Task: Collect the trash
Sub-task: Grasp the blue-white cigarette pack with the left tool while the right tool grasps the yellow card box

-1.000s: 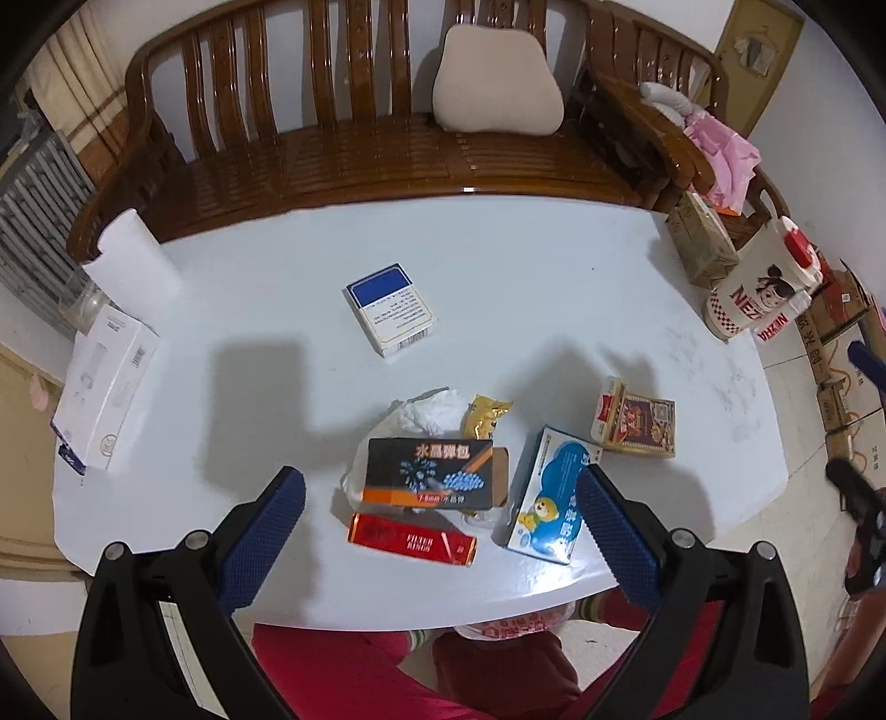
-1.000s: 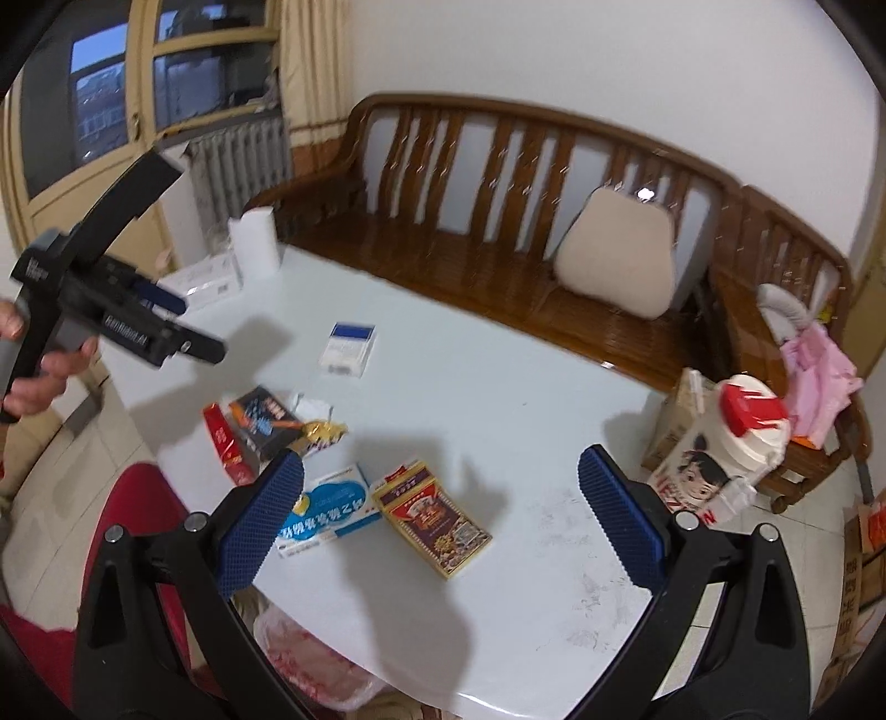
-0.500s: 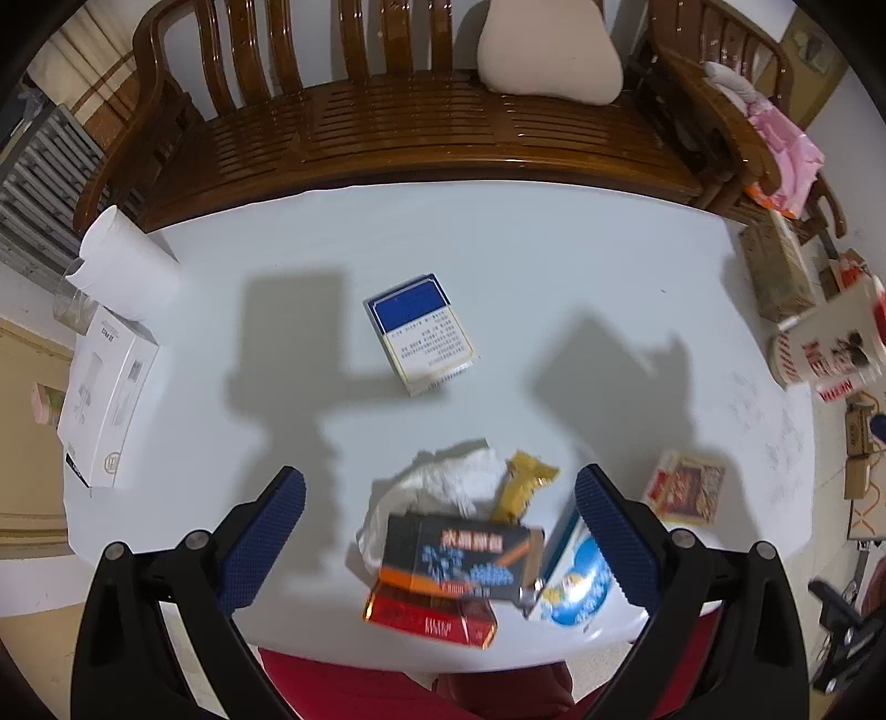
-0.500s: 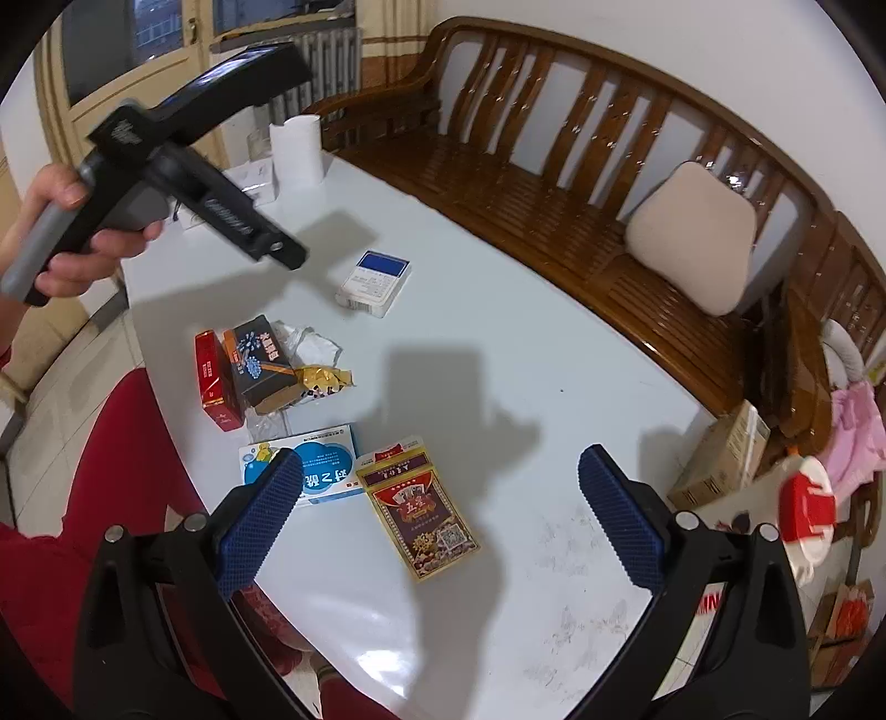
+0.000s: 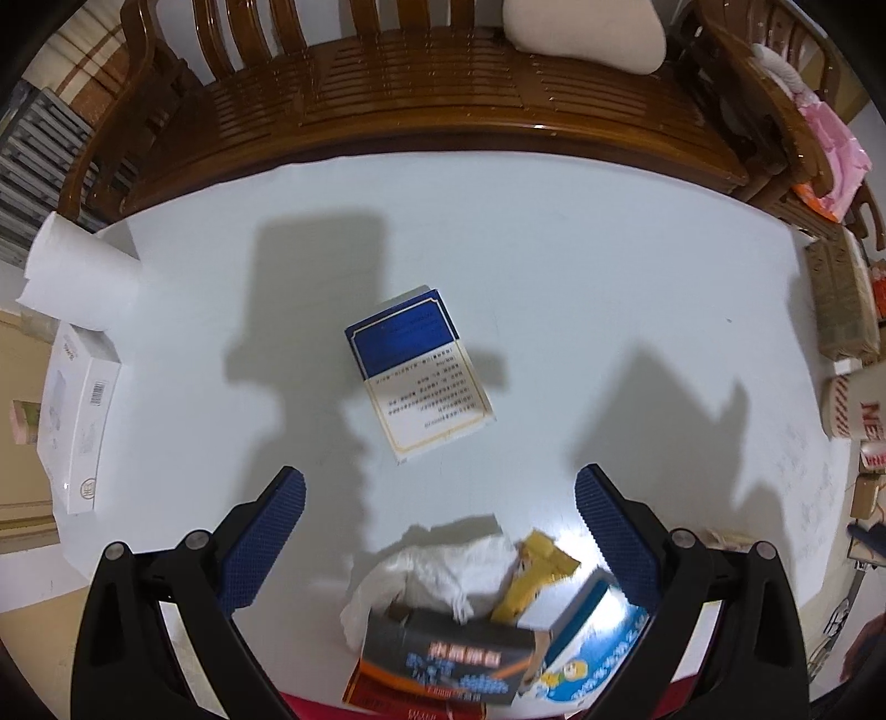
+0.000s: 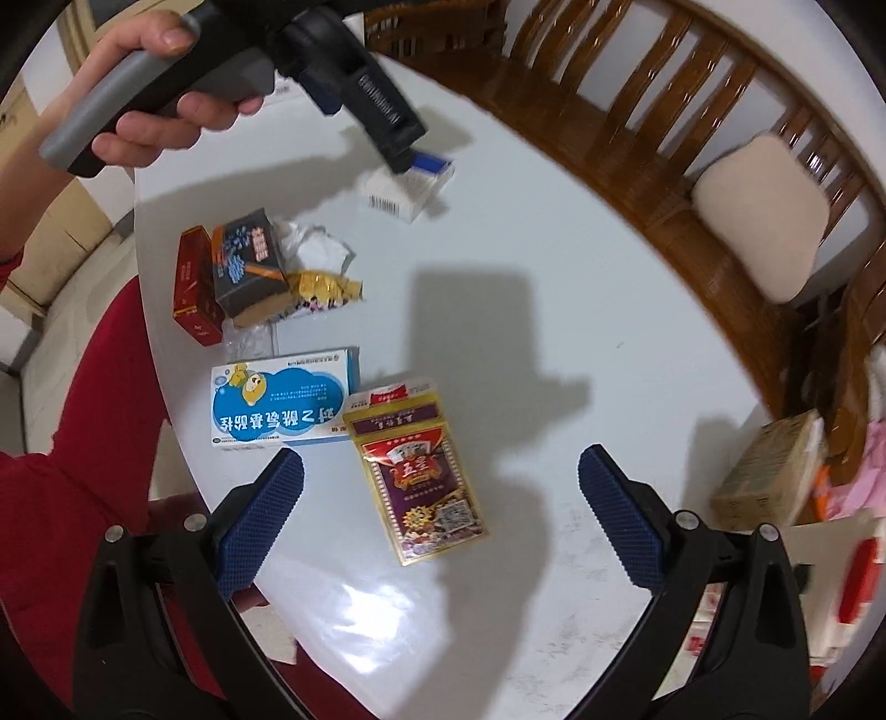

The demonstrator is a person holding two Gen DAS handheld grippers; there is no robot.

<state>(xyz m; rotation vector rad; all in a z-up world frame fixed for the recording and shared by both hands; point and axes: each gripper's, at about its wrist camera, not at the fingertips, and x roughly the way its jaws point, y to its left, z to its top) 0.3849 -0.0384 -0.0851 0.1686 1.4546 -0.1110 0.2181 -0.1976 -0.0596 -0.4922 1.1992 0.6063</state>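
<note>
Trash lies on a white table [image 5: 581, 266]. A blue-and-white box [image 5: 418, 371] sits mid-table, just ahead of my open, empty left gripper [image 5: 440, 545]; it also shows in the right wrist view [image 6: 407, 188]. Near the front edge lie a crumpled white tissue [image 5: 437, 576], a yellow wrapper [image 5: 534, 573], a black box [image 5: 448, 656], a red box [image 6: 191, 285] and a blue medicine box [image 6: 282, 407]. A purple-and-gold card pack [image 6: 423, 473] lies between the fingers of my open, empty right gripper [image 6: 443, 523], which hovers above it.
A wooden bench [image 5: 443, 94] with a beige cushion [image 5: 587, 30] runs behind the table. A paper roll [image 5: 72, 277] and a white box [image 5: 80, 421] sit at the left edge. Cardboard boxes [image 5: 841, 299] and a tin stand to the right. A red seat [image 6: 83, 471] is at the front.
My left gripper has moved forward and down over the table, so the blue-and-white box is closer. My right gripper has dropped toward the card pack, which now lies between its fingers.
</note>
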